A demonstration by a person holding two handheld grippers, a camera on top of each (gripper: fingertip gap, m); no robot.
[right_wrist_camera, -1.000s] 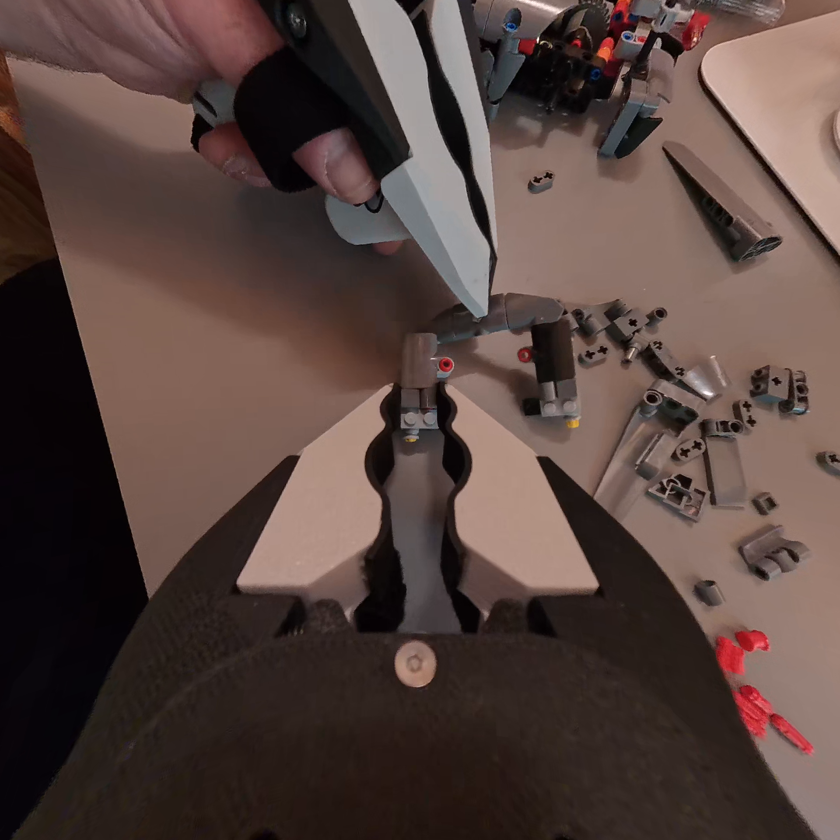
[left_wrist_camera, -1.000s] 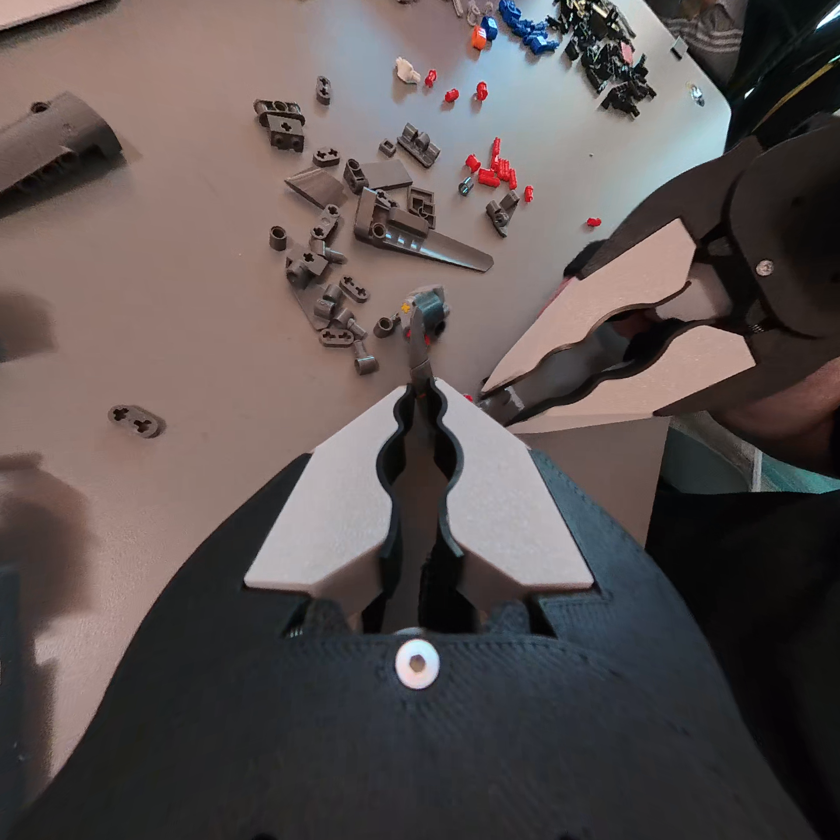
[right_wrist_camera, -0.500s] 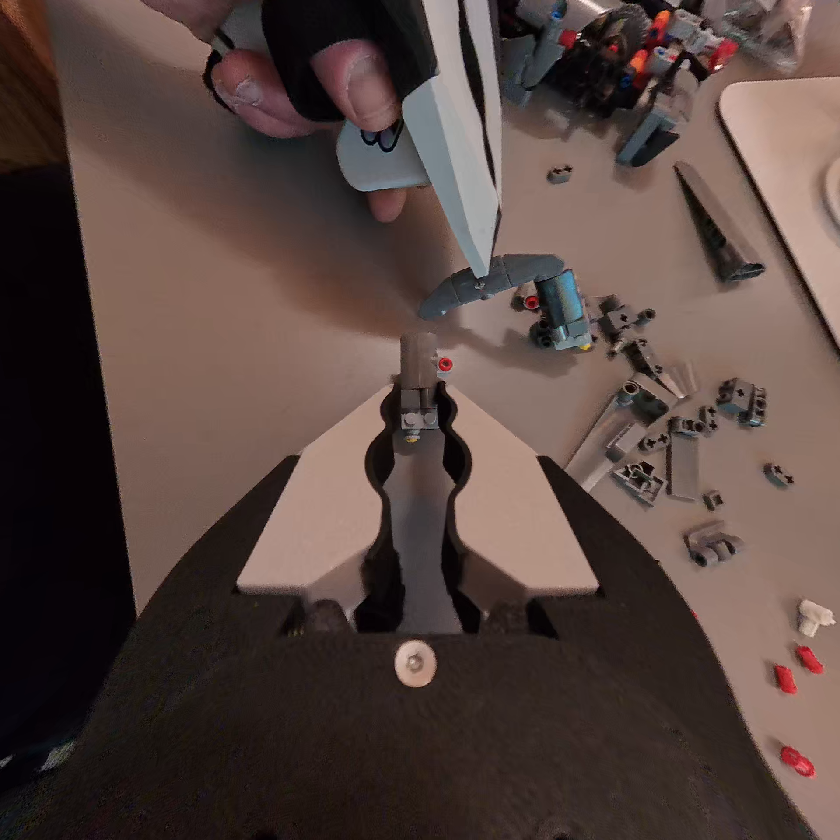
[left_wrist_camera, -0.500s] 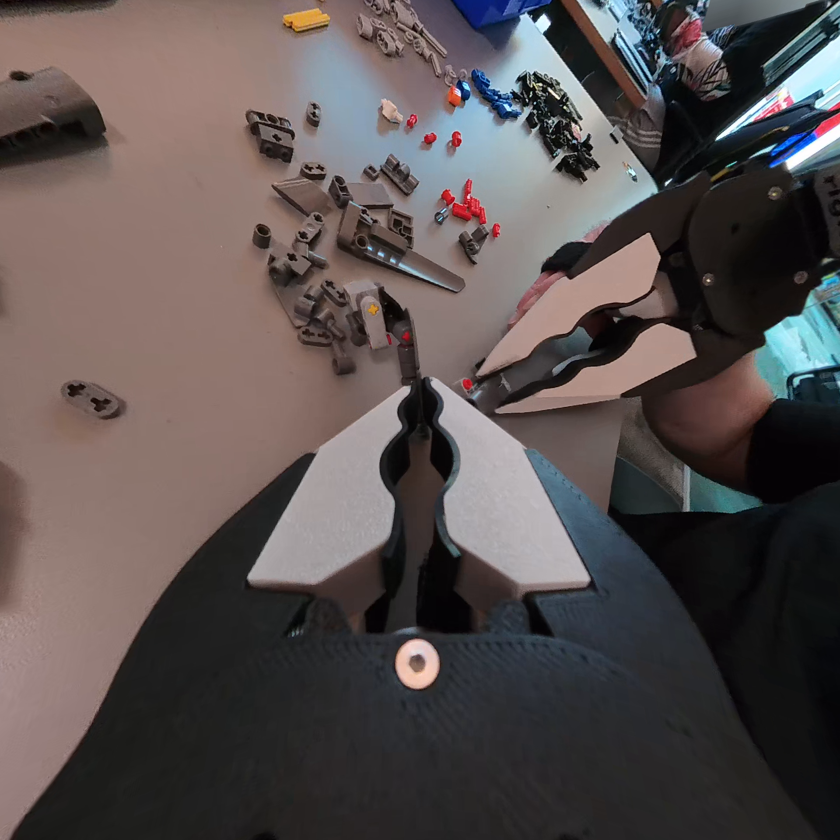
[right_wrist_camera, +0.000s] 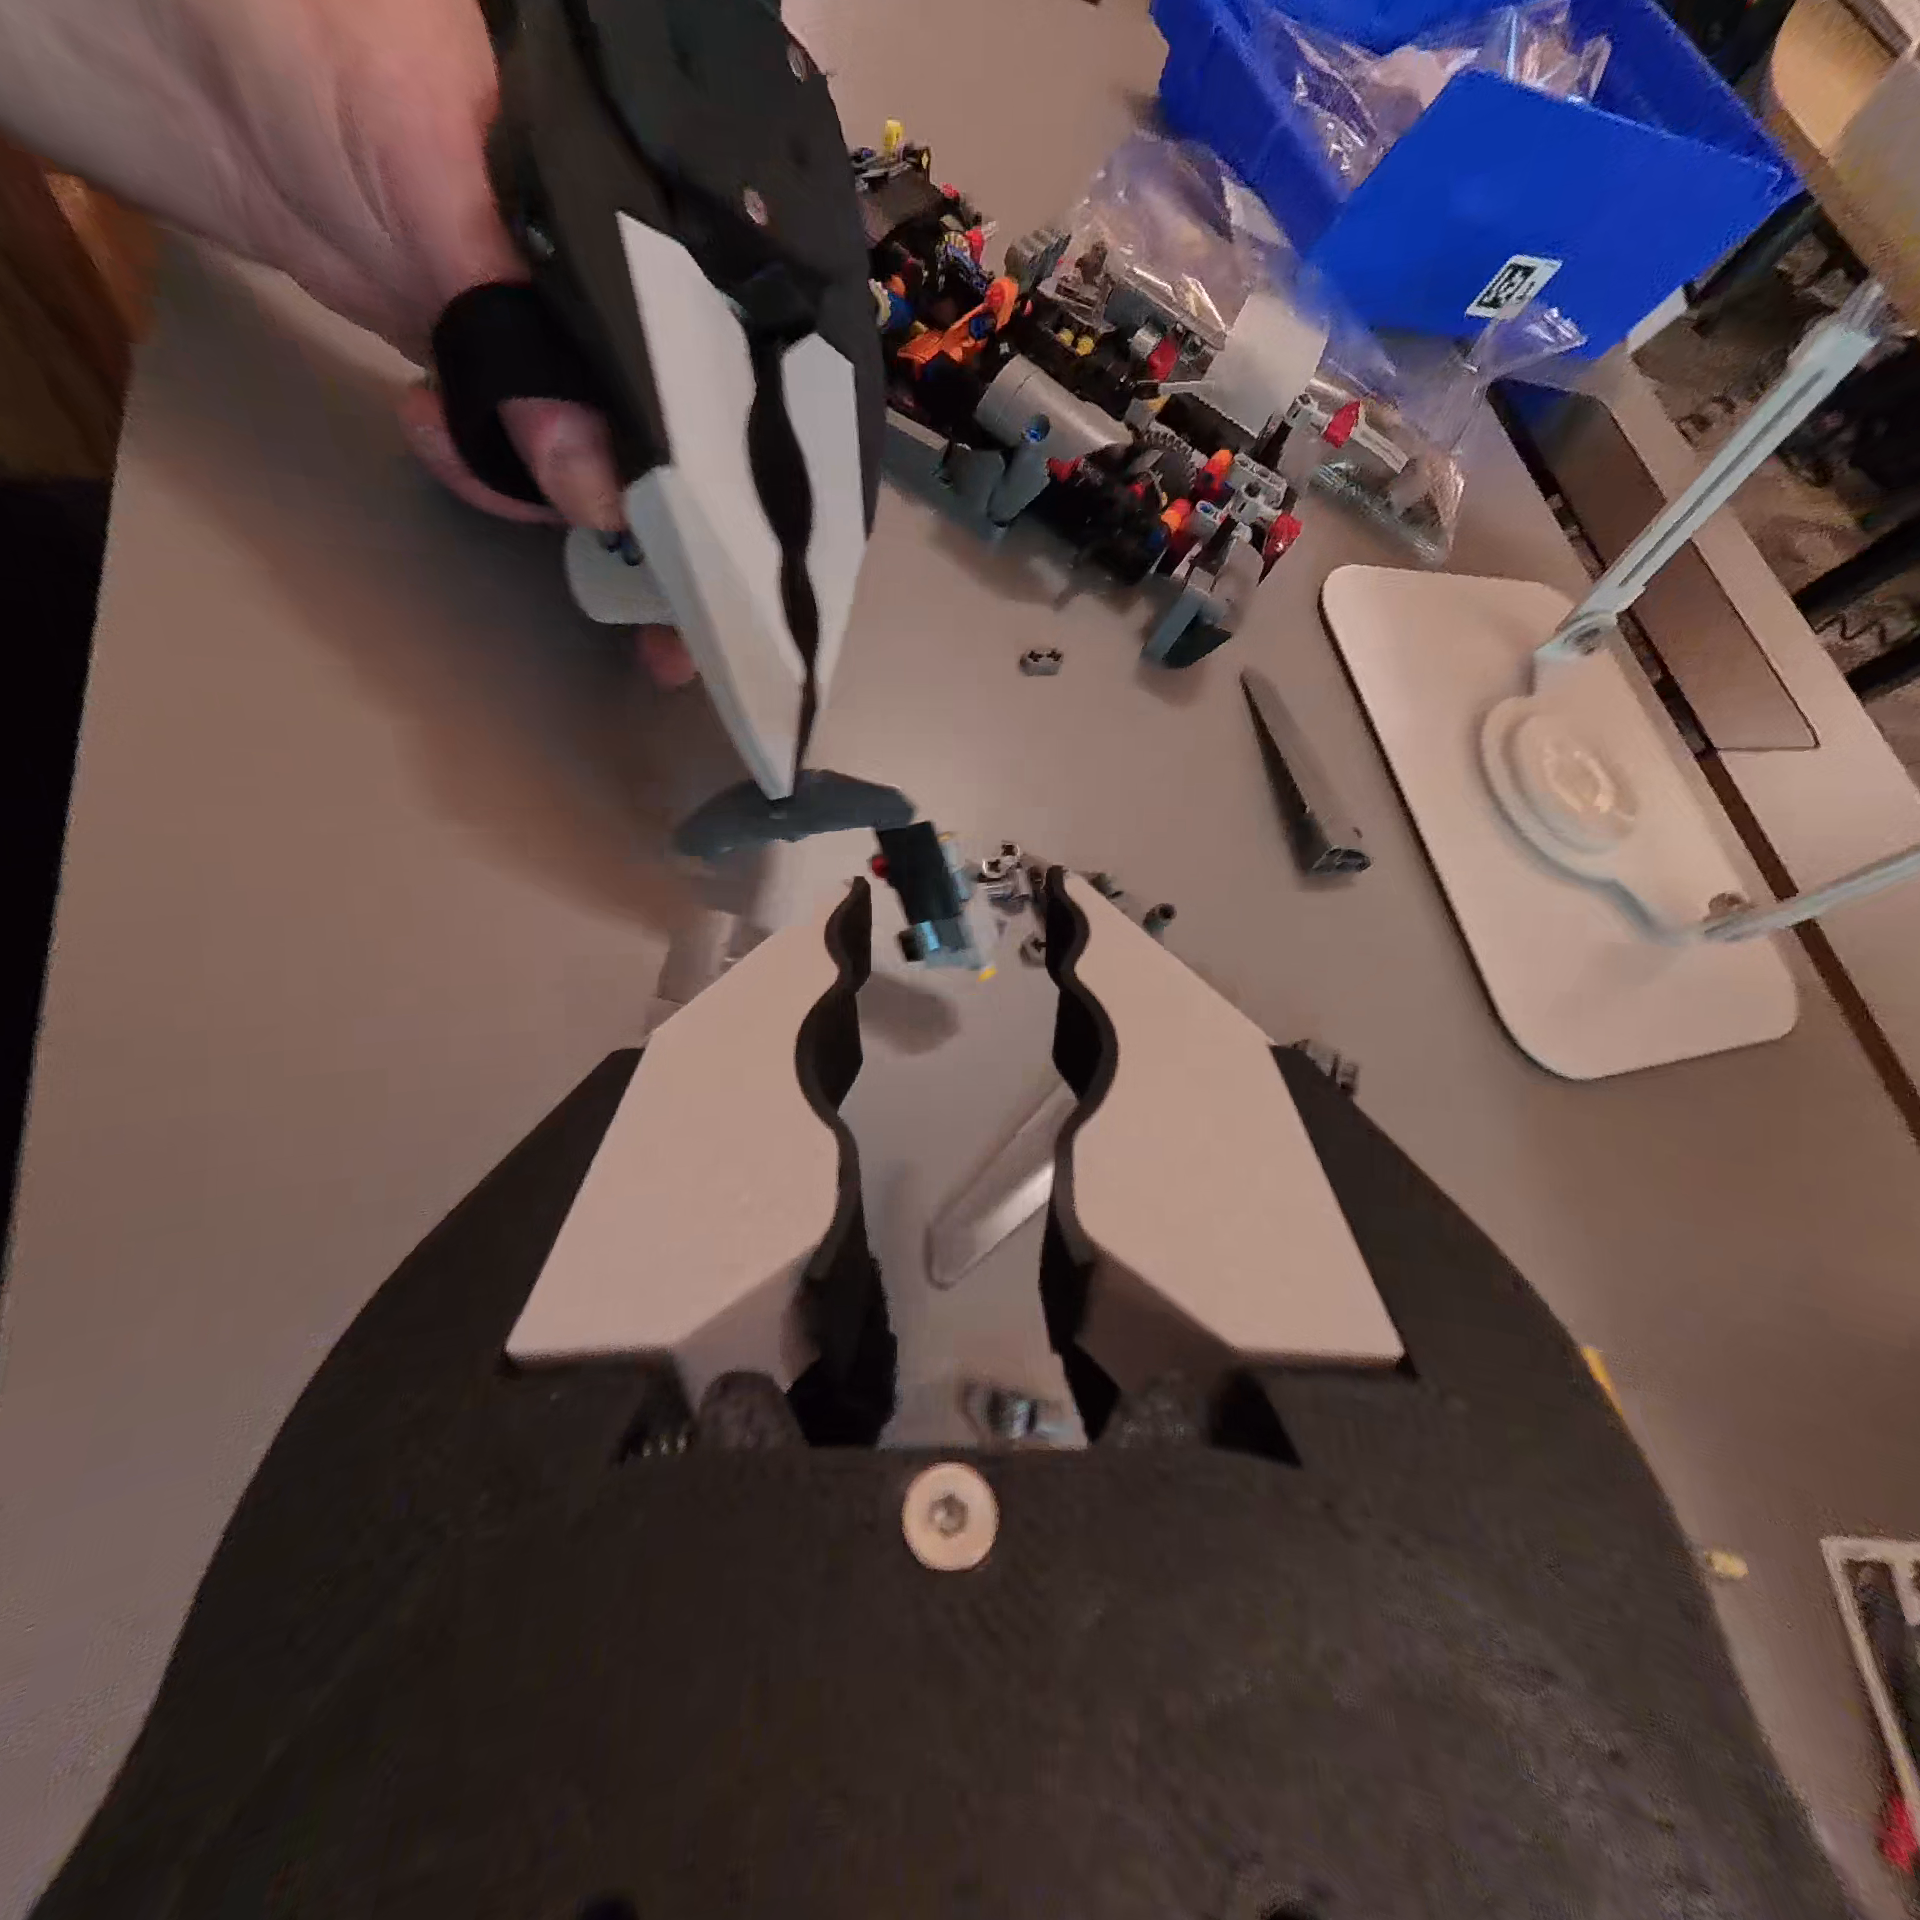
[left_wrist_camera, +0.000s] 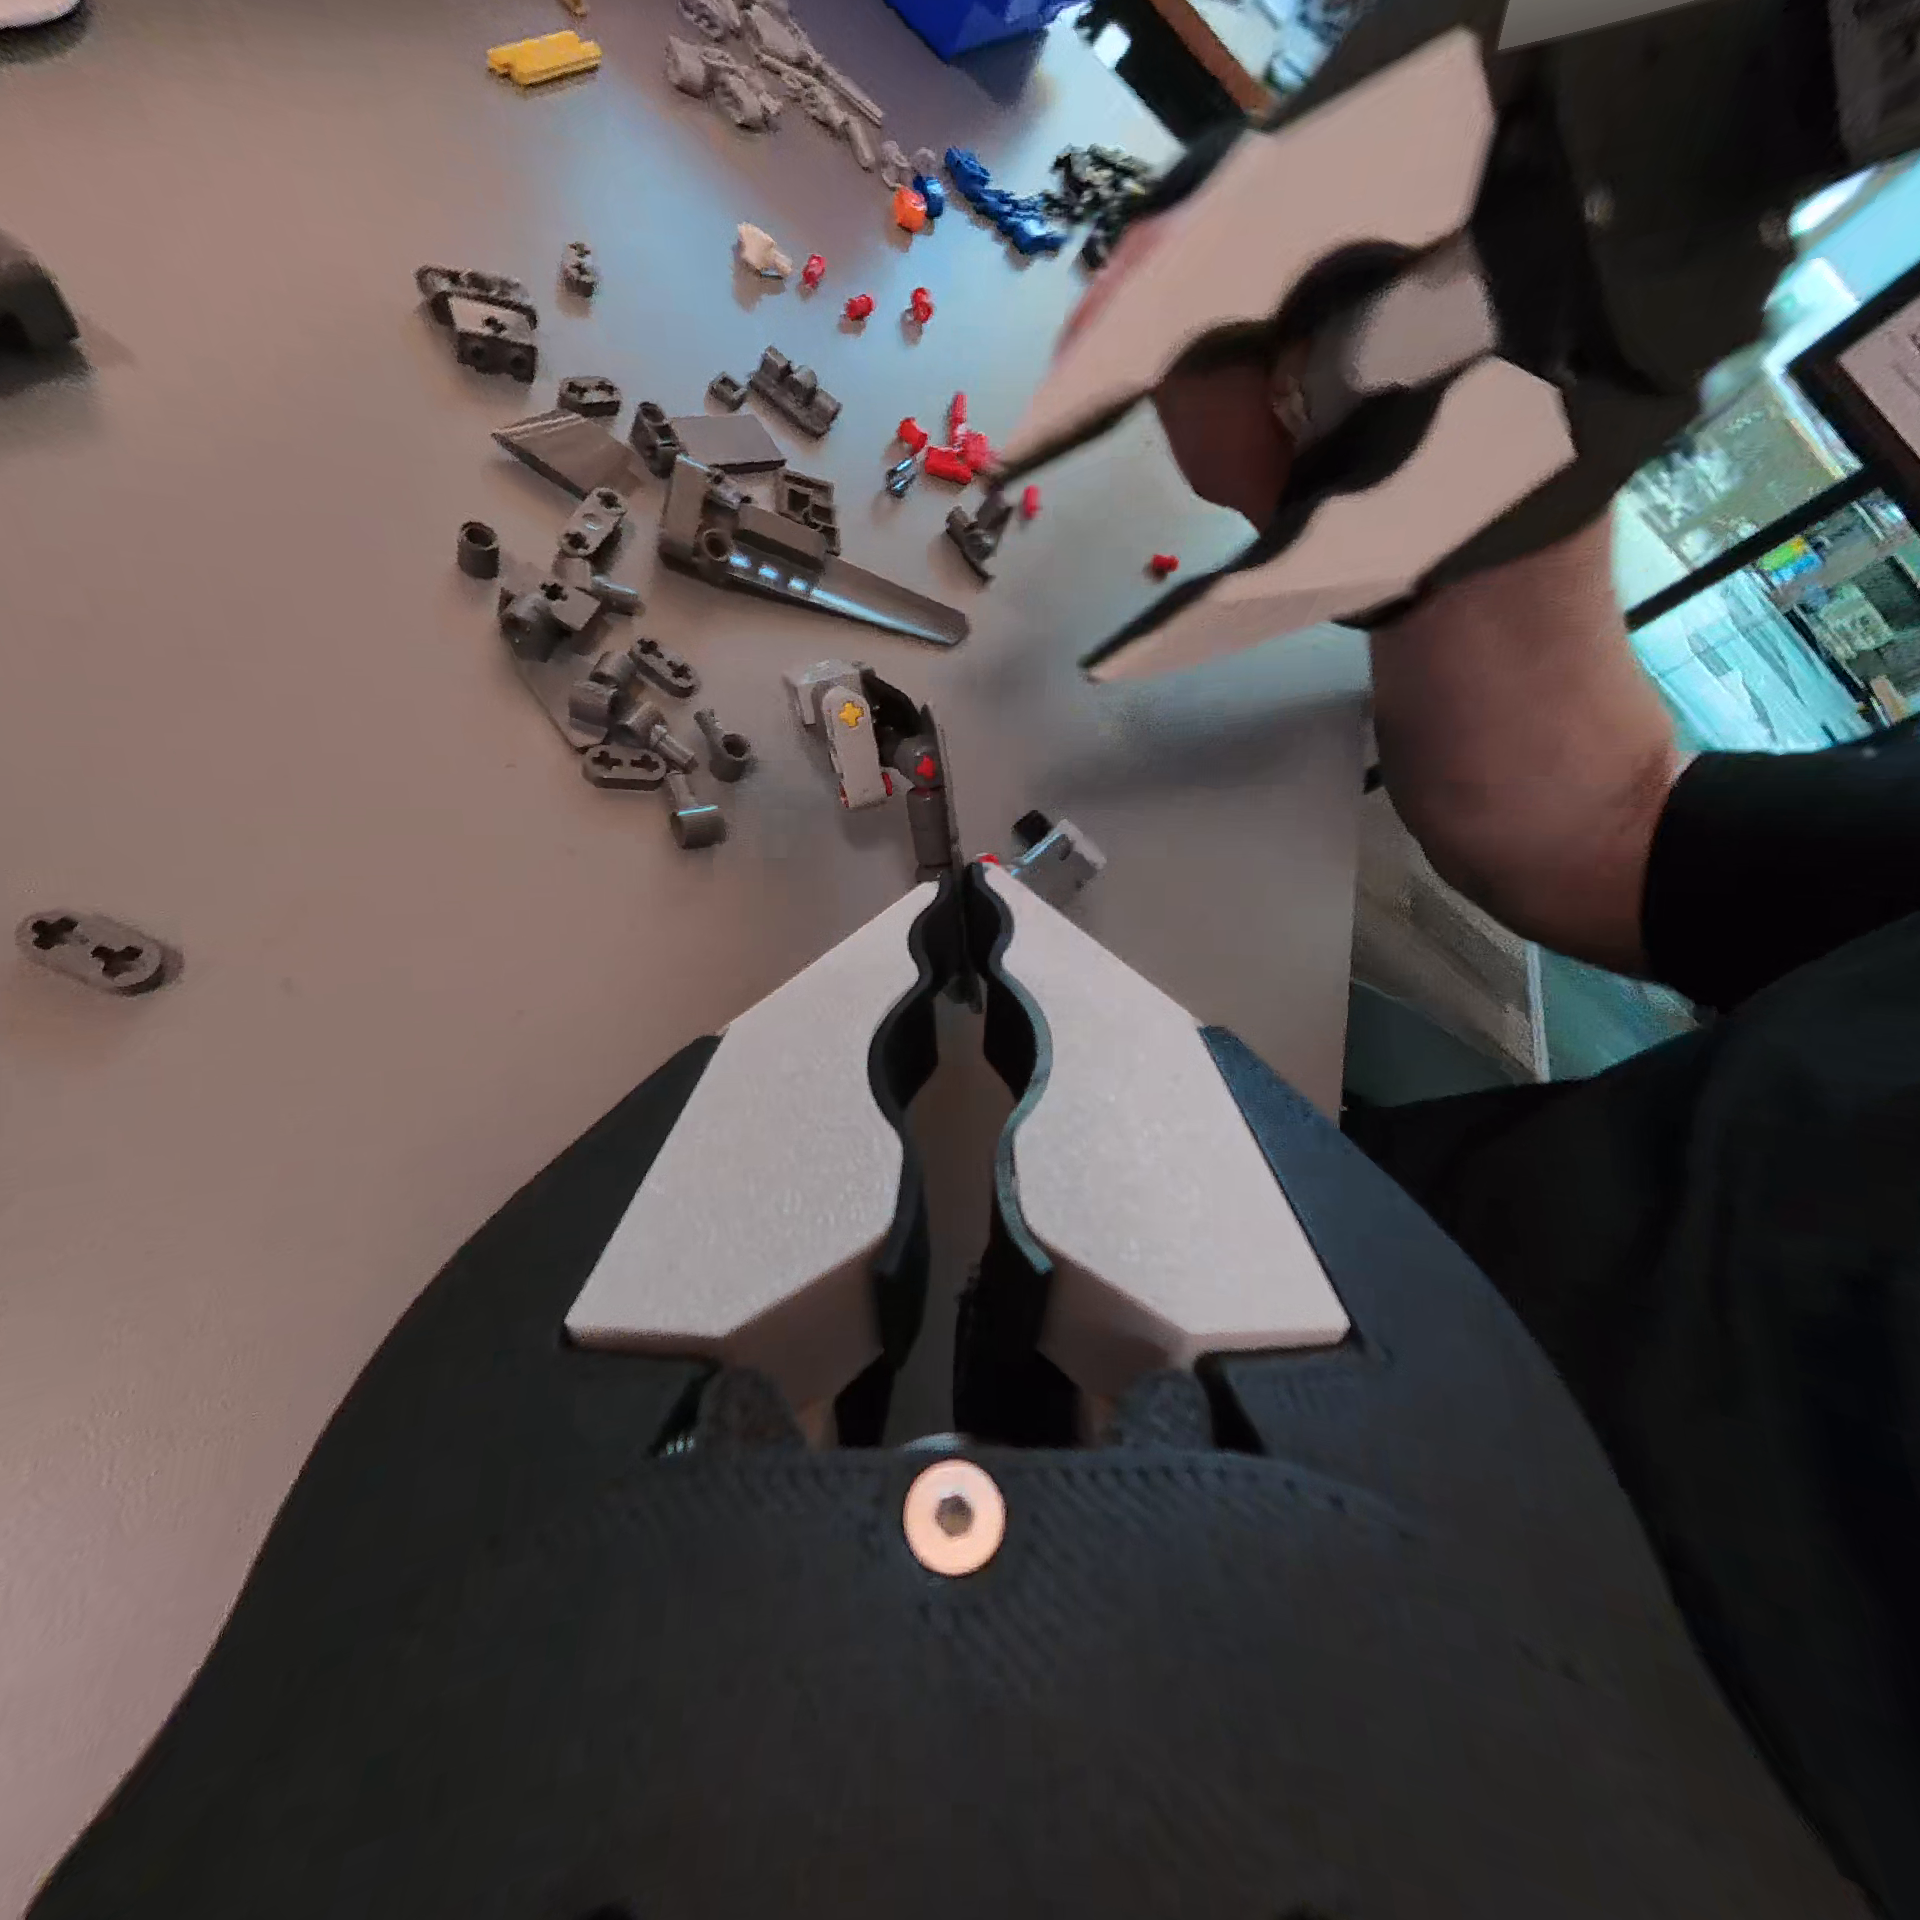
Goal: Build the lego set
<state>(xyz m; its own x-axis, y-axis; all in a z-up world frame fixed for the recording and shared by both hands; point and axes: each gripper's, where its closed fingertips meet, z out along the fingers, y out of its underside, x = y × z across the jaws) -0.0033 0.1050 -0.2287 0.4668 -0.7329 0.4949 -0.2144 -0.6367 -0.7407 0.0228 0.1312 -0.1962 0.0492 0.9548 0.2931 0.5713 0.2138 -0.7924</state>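
Grey curved piece [right_wrist_camera: 821, 812]: pinched at its middle by the left gripper [left_wrist_camera: 961, 883]. Its fingertips are closed tight on the thin part, which shows edge-on in the left wrist view.
Hanging part: a black block with a red pin and a pale grey plate at its end [right_wrist_camera: 935, 904] hangs off the curved piece and is raised off the table [left_wrist_camera: 260, 1143].
Right gripper [right_wrist_camera: 956, 899]: jaws spread wide and nothing in them. The hanging block shows in the gap between the fingers but lies beyond them, with neither pad pressing on it.
Small grey block [left_wrist_camera: 1060, 857]: lies on the table just beside the left fingertips, near the table edge, and no gripper touches it.
Joined so far: curved piece, black block and plate hang together as one. The small grey block lies apart from them.
Loose grey parts [left_wrist_camera: 623, 665]: scattered on the table with red pins [left_wrist_camera: 940, 457] and a long grey wedge [left_wrist_camera: 831, 592], none of them gripped.
Farther off: a larger built model [right_wrist_camera: 1091, 416], a blue bin [right_wrist_camera: 1507, 208] and a white lamp base [right_wrist_camera: 1558, 831].
Hard to make out: the right gripper is blurred in the left wrist view. How the black block is fixed to the curved piece is hidden. A pale smear left of the right gripper's left finger may be the small grey block, but I cannot be sure.
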